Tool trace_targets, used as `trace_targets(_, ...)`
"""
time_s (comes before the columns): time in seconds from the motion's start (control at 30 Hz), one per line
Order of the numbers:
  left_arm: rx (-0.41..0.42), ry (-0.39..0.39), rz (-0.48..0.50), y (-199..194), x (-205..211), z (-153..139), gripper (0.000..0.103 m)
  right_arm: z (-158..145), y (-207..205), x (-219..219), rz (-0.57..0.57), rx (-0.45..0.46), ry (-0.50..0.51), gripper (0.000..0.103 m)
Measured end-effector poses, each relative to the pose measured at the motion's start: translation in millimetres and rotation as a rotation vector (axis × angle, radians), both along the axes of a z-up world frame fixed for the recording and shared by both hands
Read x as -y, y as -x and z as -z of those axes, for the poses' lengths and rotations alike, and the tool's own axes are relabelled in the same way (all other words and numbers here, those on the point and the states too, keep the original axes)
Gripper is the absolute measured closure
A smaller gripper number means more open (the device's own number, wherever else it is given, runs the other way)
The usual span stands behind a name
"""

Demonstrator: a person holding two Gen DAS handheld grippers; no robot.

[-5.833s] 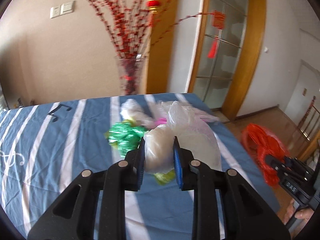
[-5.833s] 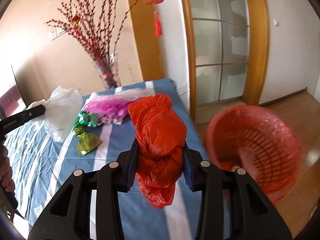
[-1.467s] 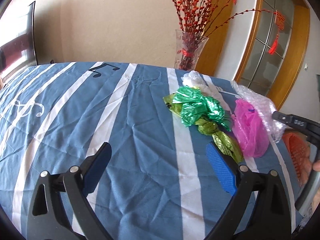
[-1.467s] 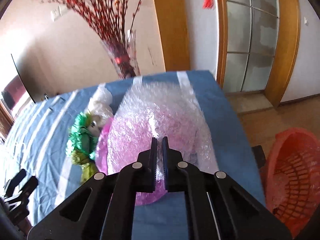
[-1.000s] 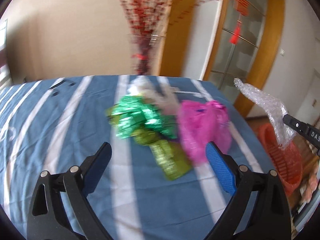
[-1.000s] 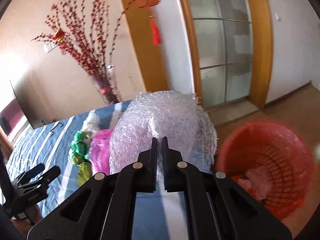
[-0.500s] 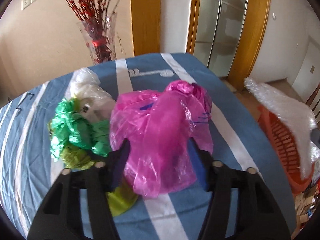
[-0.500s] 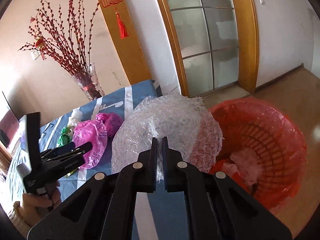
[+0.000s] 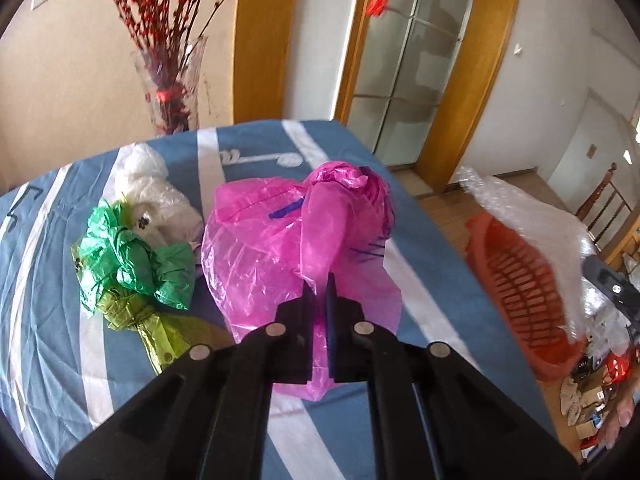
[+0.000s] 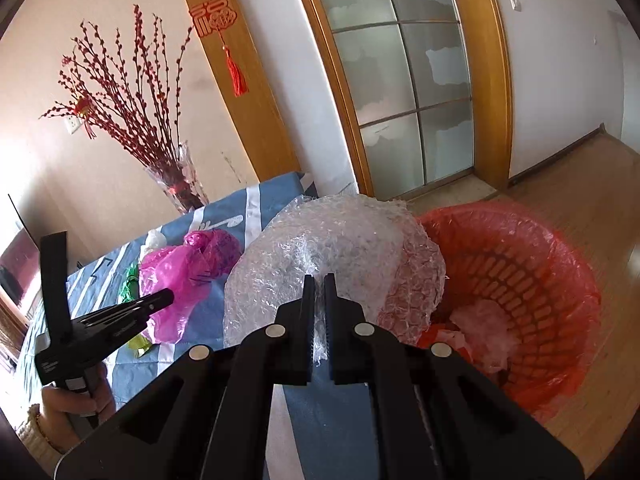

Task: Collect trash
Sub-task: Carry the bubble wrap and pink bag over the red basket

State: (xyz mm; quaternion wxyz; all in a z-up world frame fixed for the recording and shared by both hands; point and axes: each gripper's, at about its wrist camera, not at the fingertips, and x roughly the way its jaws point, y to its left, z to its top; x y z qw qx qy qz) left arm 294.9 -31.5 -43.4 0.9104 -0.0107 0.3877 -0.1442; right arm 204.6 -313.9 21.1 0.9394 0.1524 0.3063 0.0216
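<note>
Striped blue tablecloth (image 9: 44, 280) (bags on it), glass door (image 10: 404, 80)

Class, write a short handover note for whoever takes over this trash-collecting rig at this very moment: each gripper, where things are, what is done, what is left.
Left gripper: shut on the pink bag, which lies on the striped table.
Right gripper: shut on the bubble wrap, held by the red basket on the floor.
Done: some crumpled trash is already in the basket.
Left: drop the wrap, then the pink bag; the green wrapper and white bag remain.
</note>
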Motion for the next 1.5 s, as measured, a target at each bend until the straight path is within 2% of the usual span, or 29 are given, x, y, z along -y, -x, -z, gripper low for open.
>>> trace_targets(0.3,0.065,0.04,0.08,35,27,-36,0.097,-14,24,19,0.049,0.048,0.024,0.098)
trace_targets(0.7,0.084,0.086,0.198,70,87,-54,0.097,-27,62,58,0.186,0.118,0.082,0.098)
trace_targets(1.13,0.057,0.1,0.287,81,143,-44,0.097,-17,78,97,0.281,0.1,0.07,0.098)
trace_targets(1.5,0.01,0.106,0.316,75,180,-24,0.097,-2,72,117,0.319,0.071,0.063,0.098)
